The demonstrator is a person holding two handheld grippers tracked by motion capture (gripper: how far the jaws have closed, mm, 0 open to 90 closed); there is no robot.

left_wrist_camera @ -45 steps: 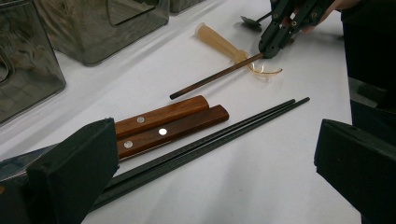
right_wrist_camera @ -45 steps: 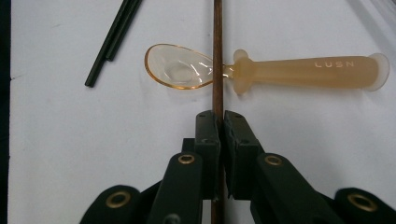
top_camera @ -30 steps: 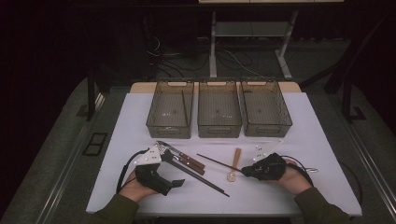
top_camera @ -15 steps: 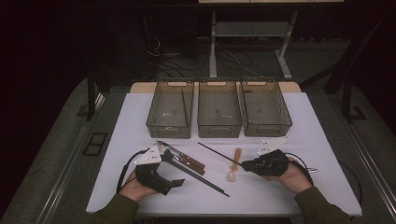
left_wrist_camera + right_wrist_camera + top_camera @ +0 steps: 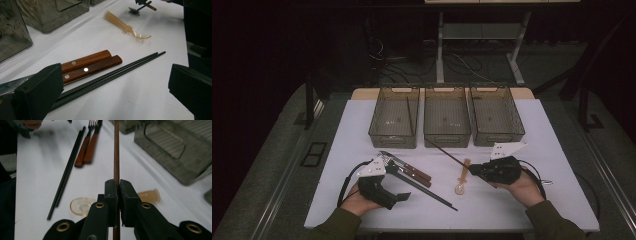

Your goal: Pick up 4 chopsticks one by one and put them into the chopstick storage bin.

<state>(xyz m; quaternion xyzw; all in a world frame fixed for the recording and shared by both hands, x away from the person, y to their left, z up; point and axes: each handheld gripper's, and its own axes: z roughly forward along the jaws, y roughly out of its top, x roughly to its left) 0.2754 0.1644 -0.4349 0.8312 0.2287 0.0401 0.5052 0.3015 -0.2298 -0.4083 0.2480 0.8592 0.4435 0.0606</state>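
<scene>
On a white table (image 5: 362,125), three see-through bins (image 5: 447,116) are lined up; one thin stick (image 5: 409,114) is seen in the left bin. A brown chopstick (image 5: 116,150) is pinched tight by the right gripper (image 5: 118,185) above the table, near the amber spoon (image 5: 461,179). The left gripper (image 5: 113,82) is held wide open over black chopsticks (image 5: 112,75).

Three clear bins (image 5: 447,120) are sitting in a row at the back of the white table (image 5: 552,165). Two wood-handled utensils (image 5: 87,66) and black chopsticks (image 5: 112,75) are lying side by side; amber spoon (image 5: 125,25) is lying beyond them.
</scene>
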